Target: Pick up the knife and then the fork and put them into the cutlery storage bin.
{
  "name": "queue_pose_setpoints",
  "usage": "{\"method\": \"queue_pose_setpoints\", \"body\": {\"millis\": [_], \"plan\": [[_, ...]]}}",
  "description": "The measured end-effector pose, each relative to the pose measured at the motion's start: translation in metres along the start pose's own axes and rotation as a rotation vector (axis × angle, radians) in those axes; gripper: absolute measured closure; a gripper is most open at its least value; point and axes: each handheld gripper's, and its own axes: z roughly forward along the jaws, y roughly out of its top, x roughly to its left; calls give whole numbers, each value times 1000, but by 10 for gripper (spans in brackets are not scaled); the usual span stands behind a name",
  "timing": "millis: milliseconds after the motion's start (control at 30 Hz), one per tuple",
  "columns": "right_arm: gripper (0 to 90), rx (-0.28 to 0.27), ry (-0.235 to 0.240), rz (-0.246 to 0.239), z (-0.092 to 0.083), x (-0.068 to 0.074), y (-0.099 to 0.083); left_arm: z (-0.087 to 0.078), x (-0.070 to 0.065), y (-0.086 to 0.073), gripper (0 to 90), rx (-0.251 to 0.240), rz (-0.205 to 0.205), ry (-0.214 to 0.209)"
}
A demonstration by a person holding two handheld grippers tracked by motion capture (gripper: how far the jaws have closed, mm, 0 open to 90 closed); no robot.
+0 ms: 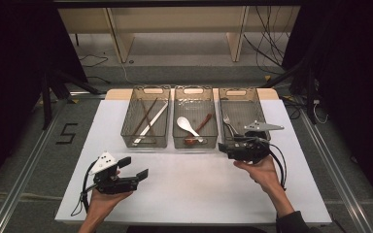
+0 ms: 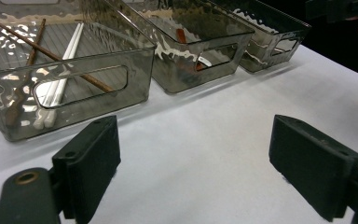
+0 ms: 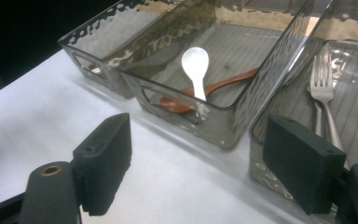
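My right tongs (image 1: 229, 148) stand wide open and empty at the front wall of the right-hand smoky clear plastic bin (image 3: 279, 100), where a silver metal fork (image 3: 323, 95) lies flat on the ribbed floor, tines pointing away from me. I judge the fork stiff, fairly light and slick, so I would pinch the narrow handle across its flat faces, near the neck. My left tongs (image 1: 135, 167) hover over the white bench (image 1: 199, 189), jaws spread wide with nothing between them.
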Motion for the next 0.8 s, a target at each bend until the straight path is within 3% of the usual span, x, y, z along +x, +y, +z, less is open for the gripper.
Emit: {"method": "queue_pose_setpoints", "body": {"millis": [800], "plan": [[239,-76,23,-59,-23,22,-43,1,-3,-1,159,16,10,-40]]}}
